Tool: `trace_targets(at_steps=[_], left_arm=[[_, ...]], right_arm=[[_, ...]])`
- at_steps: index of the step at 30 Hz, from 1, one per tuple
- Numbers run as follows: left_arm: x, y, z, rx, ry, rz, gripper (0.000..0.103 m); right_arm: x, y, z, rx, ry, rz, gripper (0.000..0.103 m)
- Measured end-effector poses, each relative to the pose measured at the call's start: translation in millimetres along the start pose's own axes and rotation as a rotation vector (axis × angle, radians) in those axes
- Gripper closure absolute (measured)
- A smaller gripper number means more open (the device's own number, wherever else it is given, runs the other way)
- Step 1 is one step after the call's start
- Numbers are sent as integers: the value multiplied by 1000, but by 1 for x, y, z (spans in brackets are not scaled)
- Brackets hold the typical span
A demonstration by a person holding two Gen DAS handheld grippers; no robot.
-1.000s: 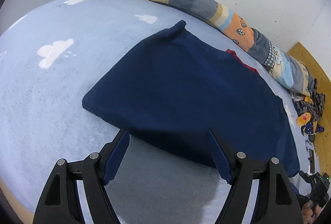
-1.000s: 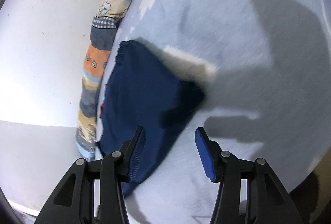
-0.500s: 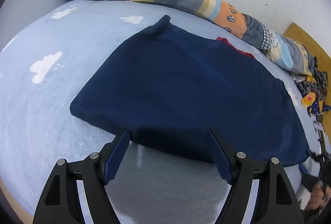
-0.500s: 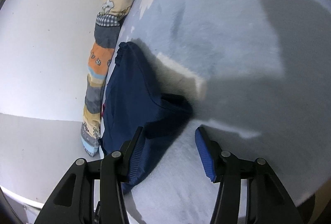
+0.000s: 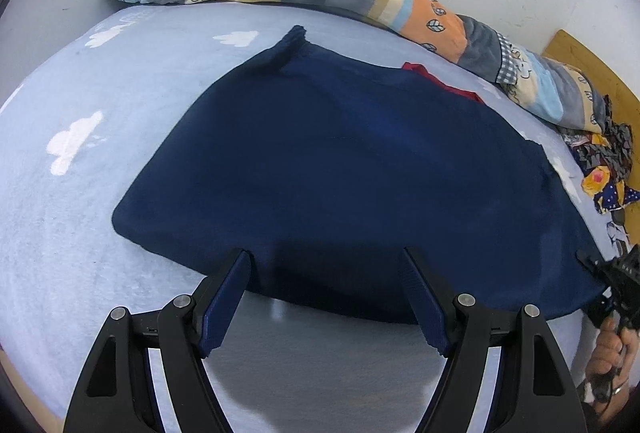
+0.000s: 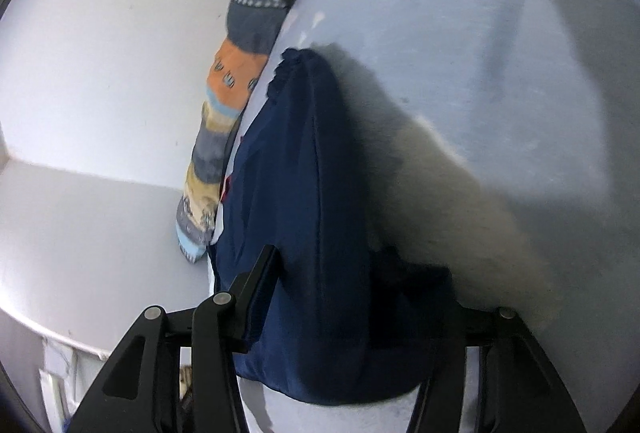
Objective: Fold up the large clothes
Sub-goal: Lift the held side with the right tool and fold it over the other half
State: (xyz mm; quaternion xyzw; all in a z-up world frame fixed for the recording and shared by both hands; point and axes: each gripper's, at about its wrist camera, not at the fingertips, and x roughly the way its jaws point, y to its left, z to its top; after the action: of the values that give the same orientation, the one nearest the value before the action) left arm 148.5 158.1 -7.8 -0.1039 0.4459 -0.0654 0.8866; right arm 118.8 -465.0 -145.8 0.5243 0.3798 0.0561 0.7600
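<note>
A large navy blue garment (image 5: 344,173) lies spread flat on the light blue bed sheet (image 5: 80,193), with a red collar edge (image 5: 440,83) at its far side. My left gripper (image 5: 326,297) is open, its blue-padded fingers straddling the garment's near edge without gripping it. In the right wrist view the same garment (image 6: 304,225) fills the space between the fingers of my right gripper (image 6: 352,297), which is open around the garment's corner. The right finger pad is hidden by the cloth. The right gripper also shows at the garment's right corner in the left wrist view (image 5: 612,281).
A long patchwork bolster pillow (image 5: 360,1) lies along the white wall behind the garment, and also shows in the right wrist view (image 6: 236,73). A pile of patterned clothes (image 5: 604,169) sits at the far right by a wooden board (image 5: 592,73).
Both grippers have moved forward to the garment. The right gripper's fingers now surround the garment's corner, which before lay ahead of them. The left gripper reached the near hem.
</note>
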Motion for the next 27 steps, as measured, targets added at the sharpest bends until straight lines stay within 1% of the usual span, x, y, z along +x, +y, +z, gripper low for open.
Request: trace_targets(at_steps=[1,2,3,7,10,11,13,14,16,19,22,25,26,27], left_arm=[[0,-1,1,3,-1,1,27],[-1,-3,2,10,-4,4,27],[-3,-5,2,20,-7,7,27],[-17,-10,1,67,-32,29,27],[-31,-12,-4,125,-49,67,27],[-35,-12,-6,140,-39,72,27],[-43,-11,-6,175,29,81,27],[-48,-10,-4,189,37,92,27],[-62,-7,0,235,7,96,27],[-71,5,5,289,-58,135,27],[-58,20,16,263,-67,129,27],[-29,39,30,185,-76,123,27],[-14,47,32,157,-66,123,27],[1,57,32,130,-37,128,27]], right_arm=[[-1,-2,-2,3,5,22,81],[-3,-3,-6,3,-11,39,84],[-4,-3,-8,-5,-18,43,88],[-10,9,-18,-36,-52,55,90],[-12,28,-22,-87,-64,6,90],[-13,36,-24,-97,-65,-2,90],[-13,45,-25,-109,-68,-17,90],[-16,52,-26,-124,-70,-27,90],[-17,69,-29,-148,-72,-44,90],[-18,84,-31,-172,-74,-78,90],[-15,108,-30,-206,-72,-127,90],[-14,130,-34,-236,-76,-169,90],[-14,135,-36,-242,-80,-183,90],[-14,139,-37,-243,-82,-191,90]])
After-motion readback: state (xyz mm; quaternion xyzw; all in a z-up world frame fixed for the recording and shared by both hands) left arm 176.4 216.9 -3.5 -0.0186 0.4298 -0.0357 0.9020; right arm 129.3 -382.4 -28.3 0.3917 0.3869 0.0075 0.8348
